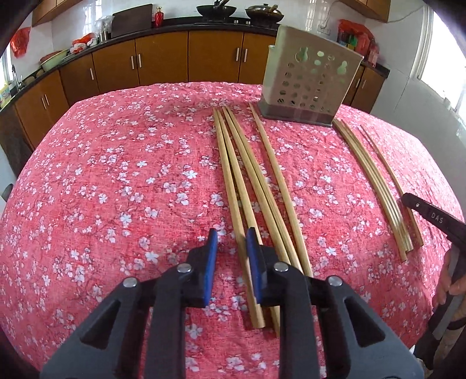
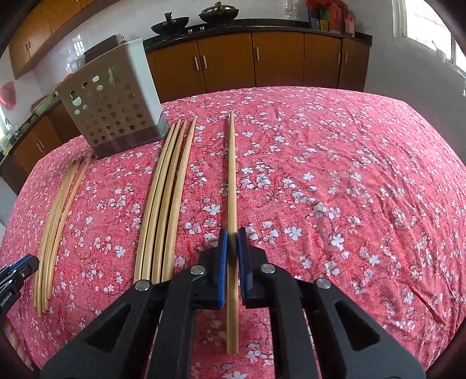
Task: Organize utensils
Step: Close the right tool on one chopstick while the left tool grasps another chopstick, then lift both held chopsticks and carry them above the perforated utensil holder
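Bamboo chopsticks lie in groups on the red floral tablecloth. In the left wrist view my left gripper point(image 1: 231, 239) is open, its blue pads straddling one chopstick point(image 1: 233, 186) of the left group. A perforated metal utensil holder point(image 1: 305, 84) stands at the far side. In the right wrist view my right gripper point(image 2: 232, 239) has its pads closed against a single chopstick point(image 2: 232, 186) lying apart from a bundle of several chopsticks point(image 2: 167, 186). The holder point(image 2: 112, 116) stands far left, and the left group point(image 2: 59, 198) lies beyond the bundle.
Brown kitchen cabinets point(image 1: 163, 58) and a dark counter with woks point(image 1: 215, 10) line the back wall. The cloth-covered table point(image 2: 349, 175) stretches wide to the right. My right gripper's black arm point(image 1: 437, 218) shows at the right edge of the left wrist view.
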A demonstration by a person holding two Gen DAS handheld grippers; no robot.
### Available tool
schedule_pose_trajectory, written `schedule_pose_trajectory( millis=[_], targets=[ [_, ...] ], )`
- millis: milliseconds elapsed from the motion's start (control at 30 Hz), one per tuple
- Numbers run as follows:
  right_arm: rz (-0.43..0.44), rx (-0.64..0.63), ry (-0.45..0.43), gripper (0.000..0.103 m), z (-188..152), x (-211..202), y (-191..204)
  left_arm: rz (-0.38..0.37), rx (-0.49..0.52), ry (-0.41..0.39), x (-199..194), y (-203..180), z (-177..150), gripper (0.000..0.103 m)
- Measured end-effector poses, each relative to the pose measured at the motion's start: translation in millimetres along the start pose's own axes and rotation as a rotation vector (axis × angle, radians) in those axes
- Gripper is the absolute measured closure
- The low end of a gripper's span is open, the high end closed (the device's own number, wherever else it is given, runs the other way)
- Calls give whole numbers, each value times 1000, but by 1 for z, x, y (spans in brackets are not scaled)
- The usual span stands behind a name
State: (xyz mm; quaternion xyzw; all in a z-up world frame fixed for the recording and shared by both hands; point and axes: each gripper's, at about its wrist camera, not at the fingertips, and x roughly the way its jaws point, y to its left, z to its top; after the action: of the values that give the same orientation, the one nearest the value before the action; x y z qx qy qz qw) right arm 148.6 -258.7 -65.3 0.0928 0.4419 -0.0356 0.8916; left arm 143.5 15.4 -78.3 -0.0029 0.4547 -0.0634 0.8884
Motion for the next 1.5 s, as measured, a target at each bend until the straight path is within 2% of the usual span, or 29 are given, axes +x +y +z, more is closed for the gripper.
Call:
schedule_pose_trajectory(
  millis=[100,167,233,433,567,733,933,1167,1267,1500],
  targets=[
    [7,-11,2,94,0,2,3,35,23,-2,4,-3,3,88],
    [10,-32,-2,94,-1,2,8,55,34,-2,7,-4,6,94],
    [9,-66,-5,94,1,4,11,82,36,-5,13,1,14,94],
    [-6,-45,-11,95,25,20,-5,123,-35,-19,29,39,43,94],
    [-12,-3,-21,95,38,30,-19,68,-75,-40,30,59,48,94],
    [1,13,-23,95,39,31,-25,20,-100,-43,23,62,44,93],
    [-3,0,-25,95,23,16,-27,33,-77,-38,12,57,35,93],
    [4,3,-24,95,21,11,-28,63,-51,-32,11,54,36,95],
    [13,23,-70,95,24,-4,-32,68,-48,-48,5,52,39,95],
    [14,28,-223,95,46,-54,-40,80,-58,-206,-46,55,65,95]
  ],
)
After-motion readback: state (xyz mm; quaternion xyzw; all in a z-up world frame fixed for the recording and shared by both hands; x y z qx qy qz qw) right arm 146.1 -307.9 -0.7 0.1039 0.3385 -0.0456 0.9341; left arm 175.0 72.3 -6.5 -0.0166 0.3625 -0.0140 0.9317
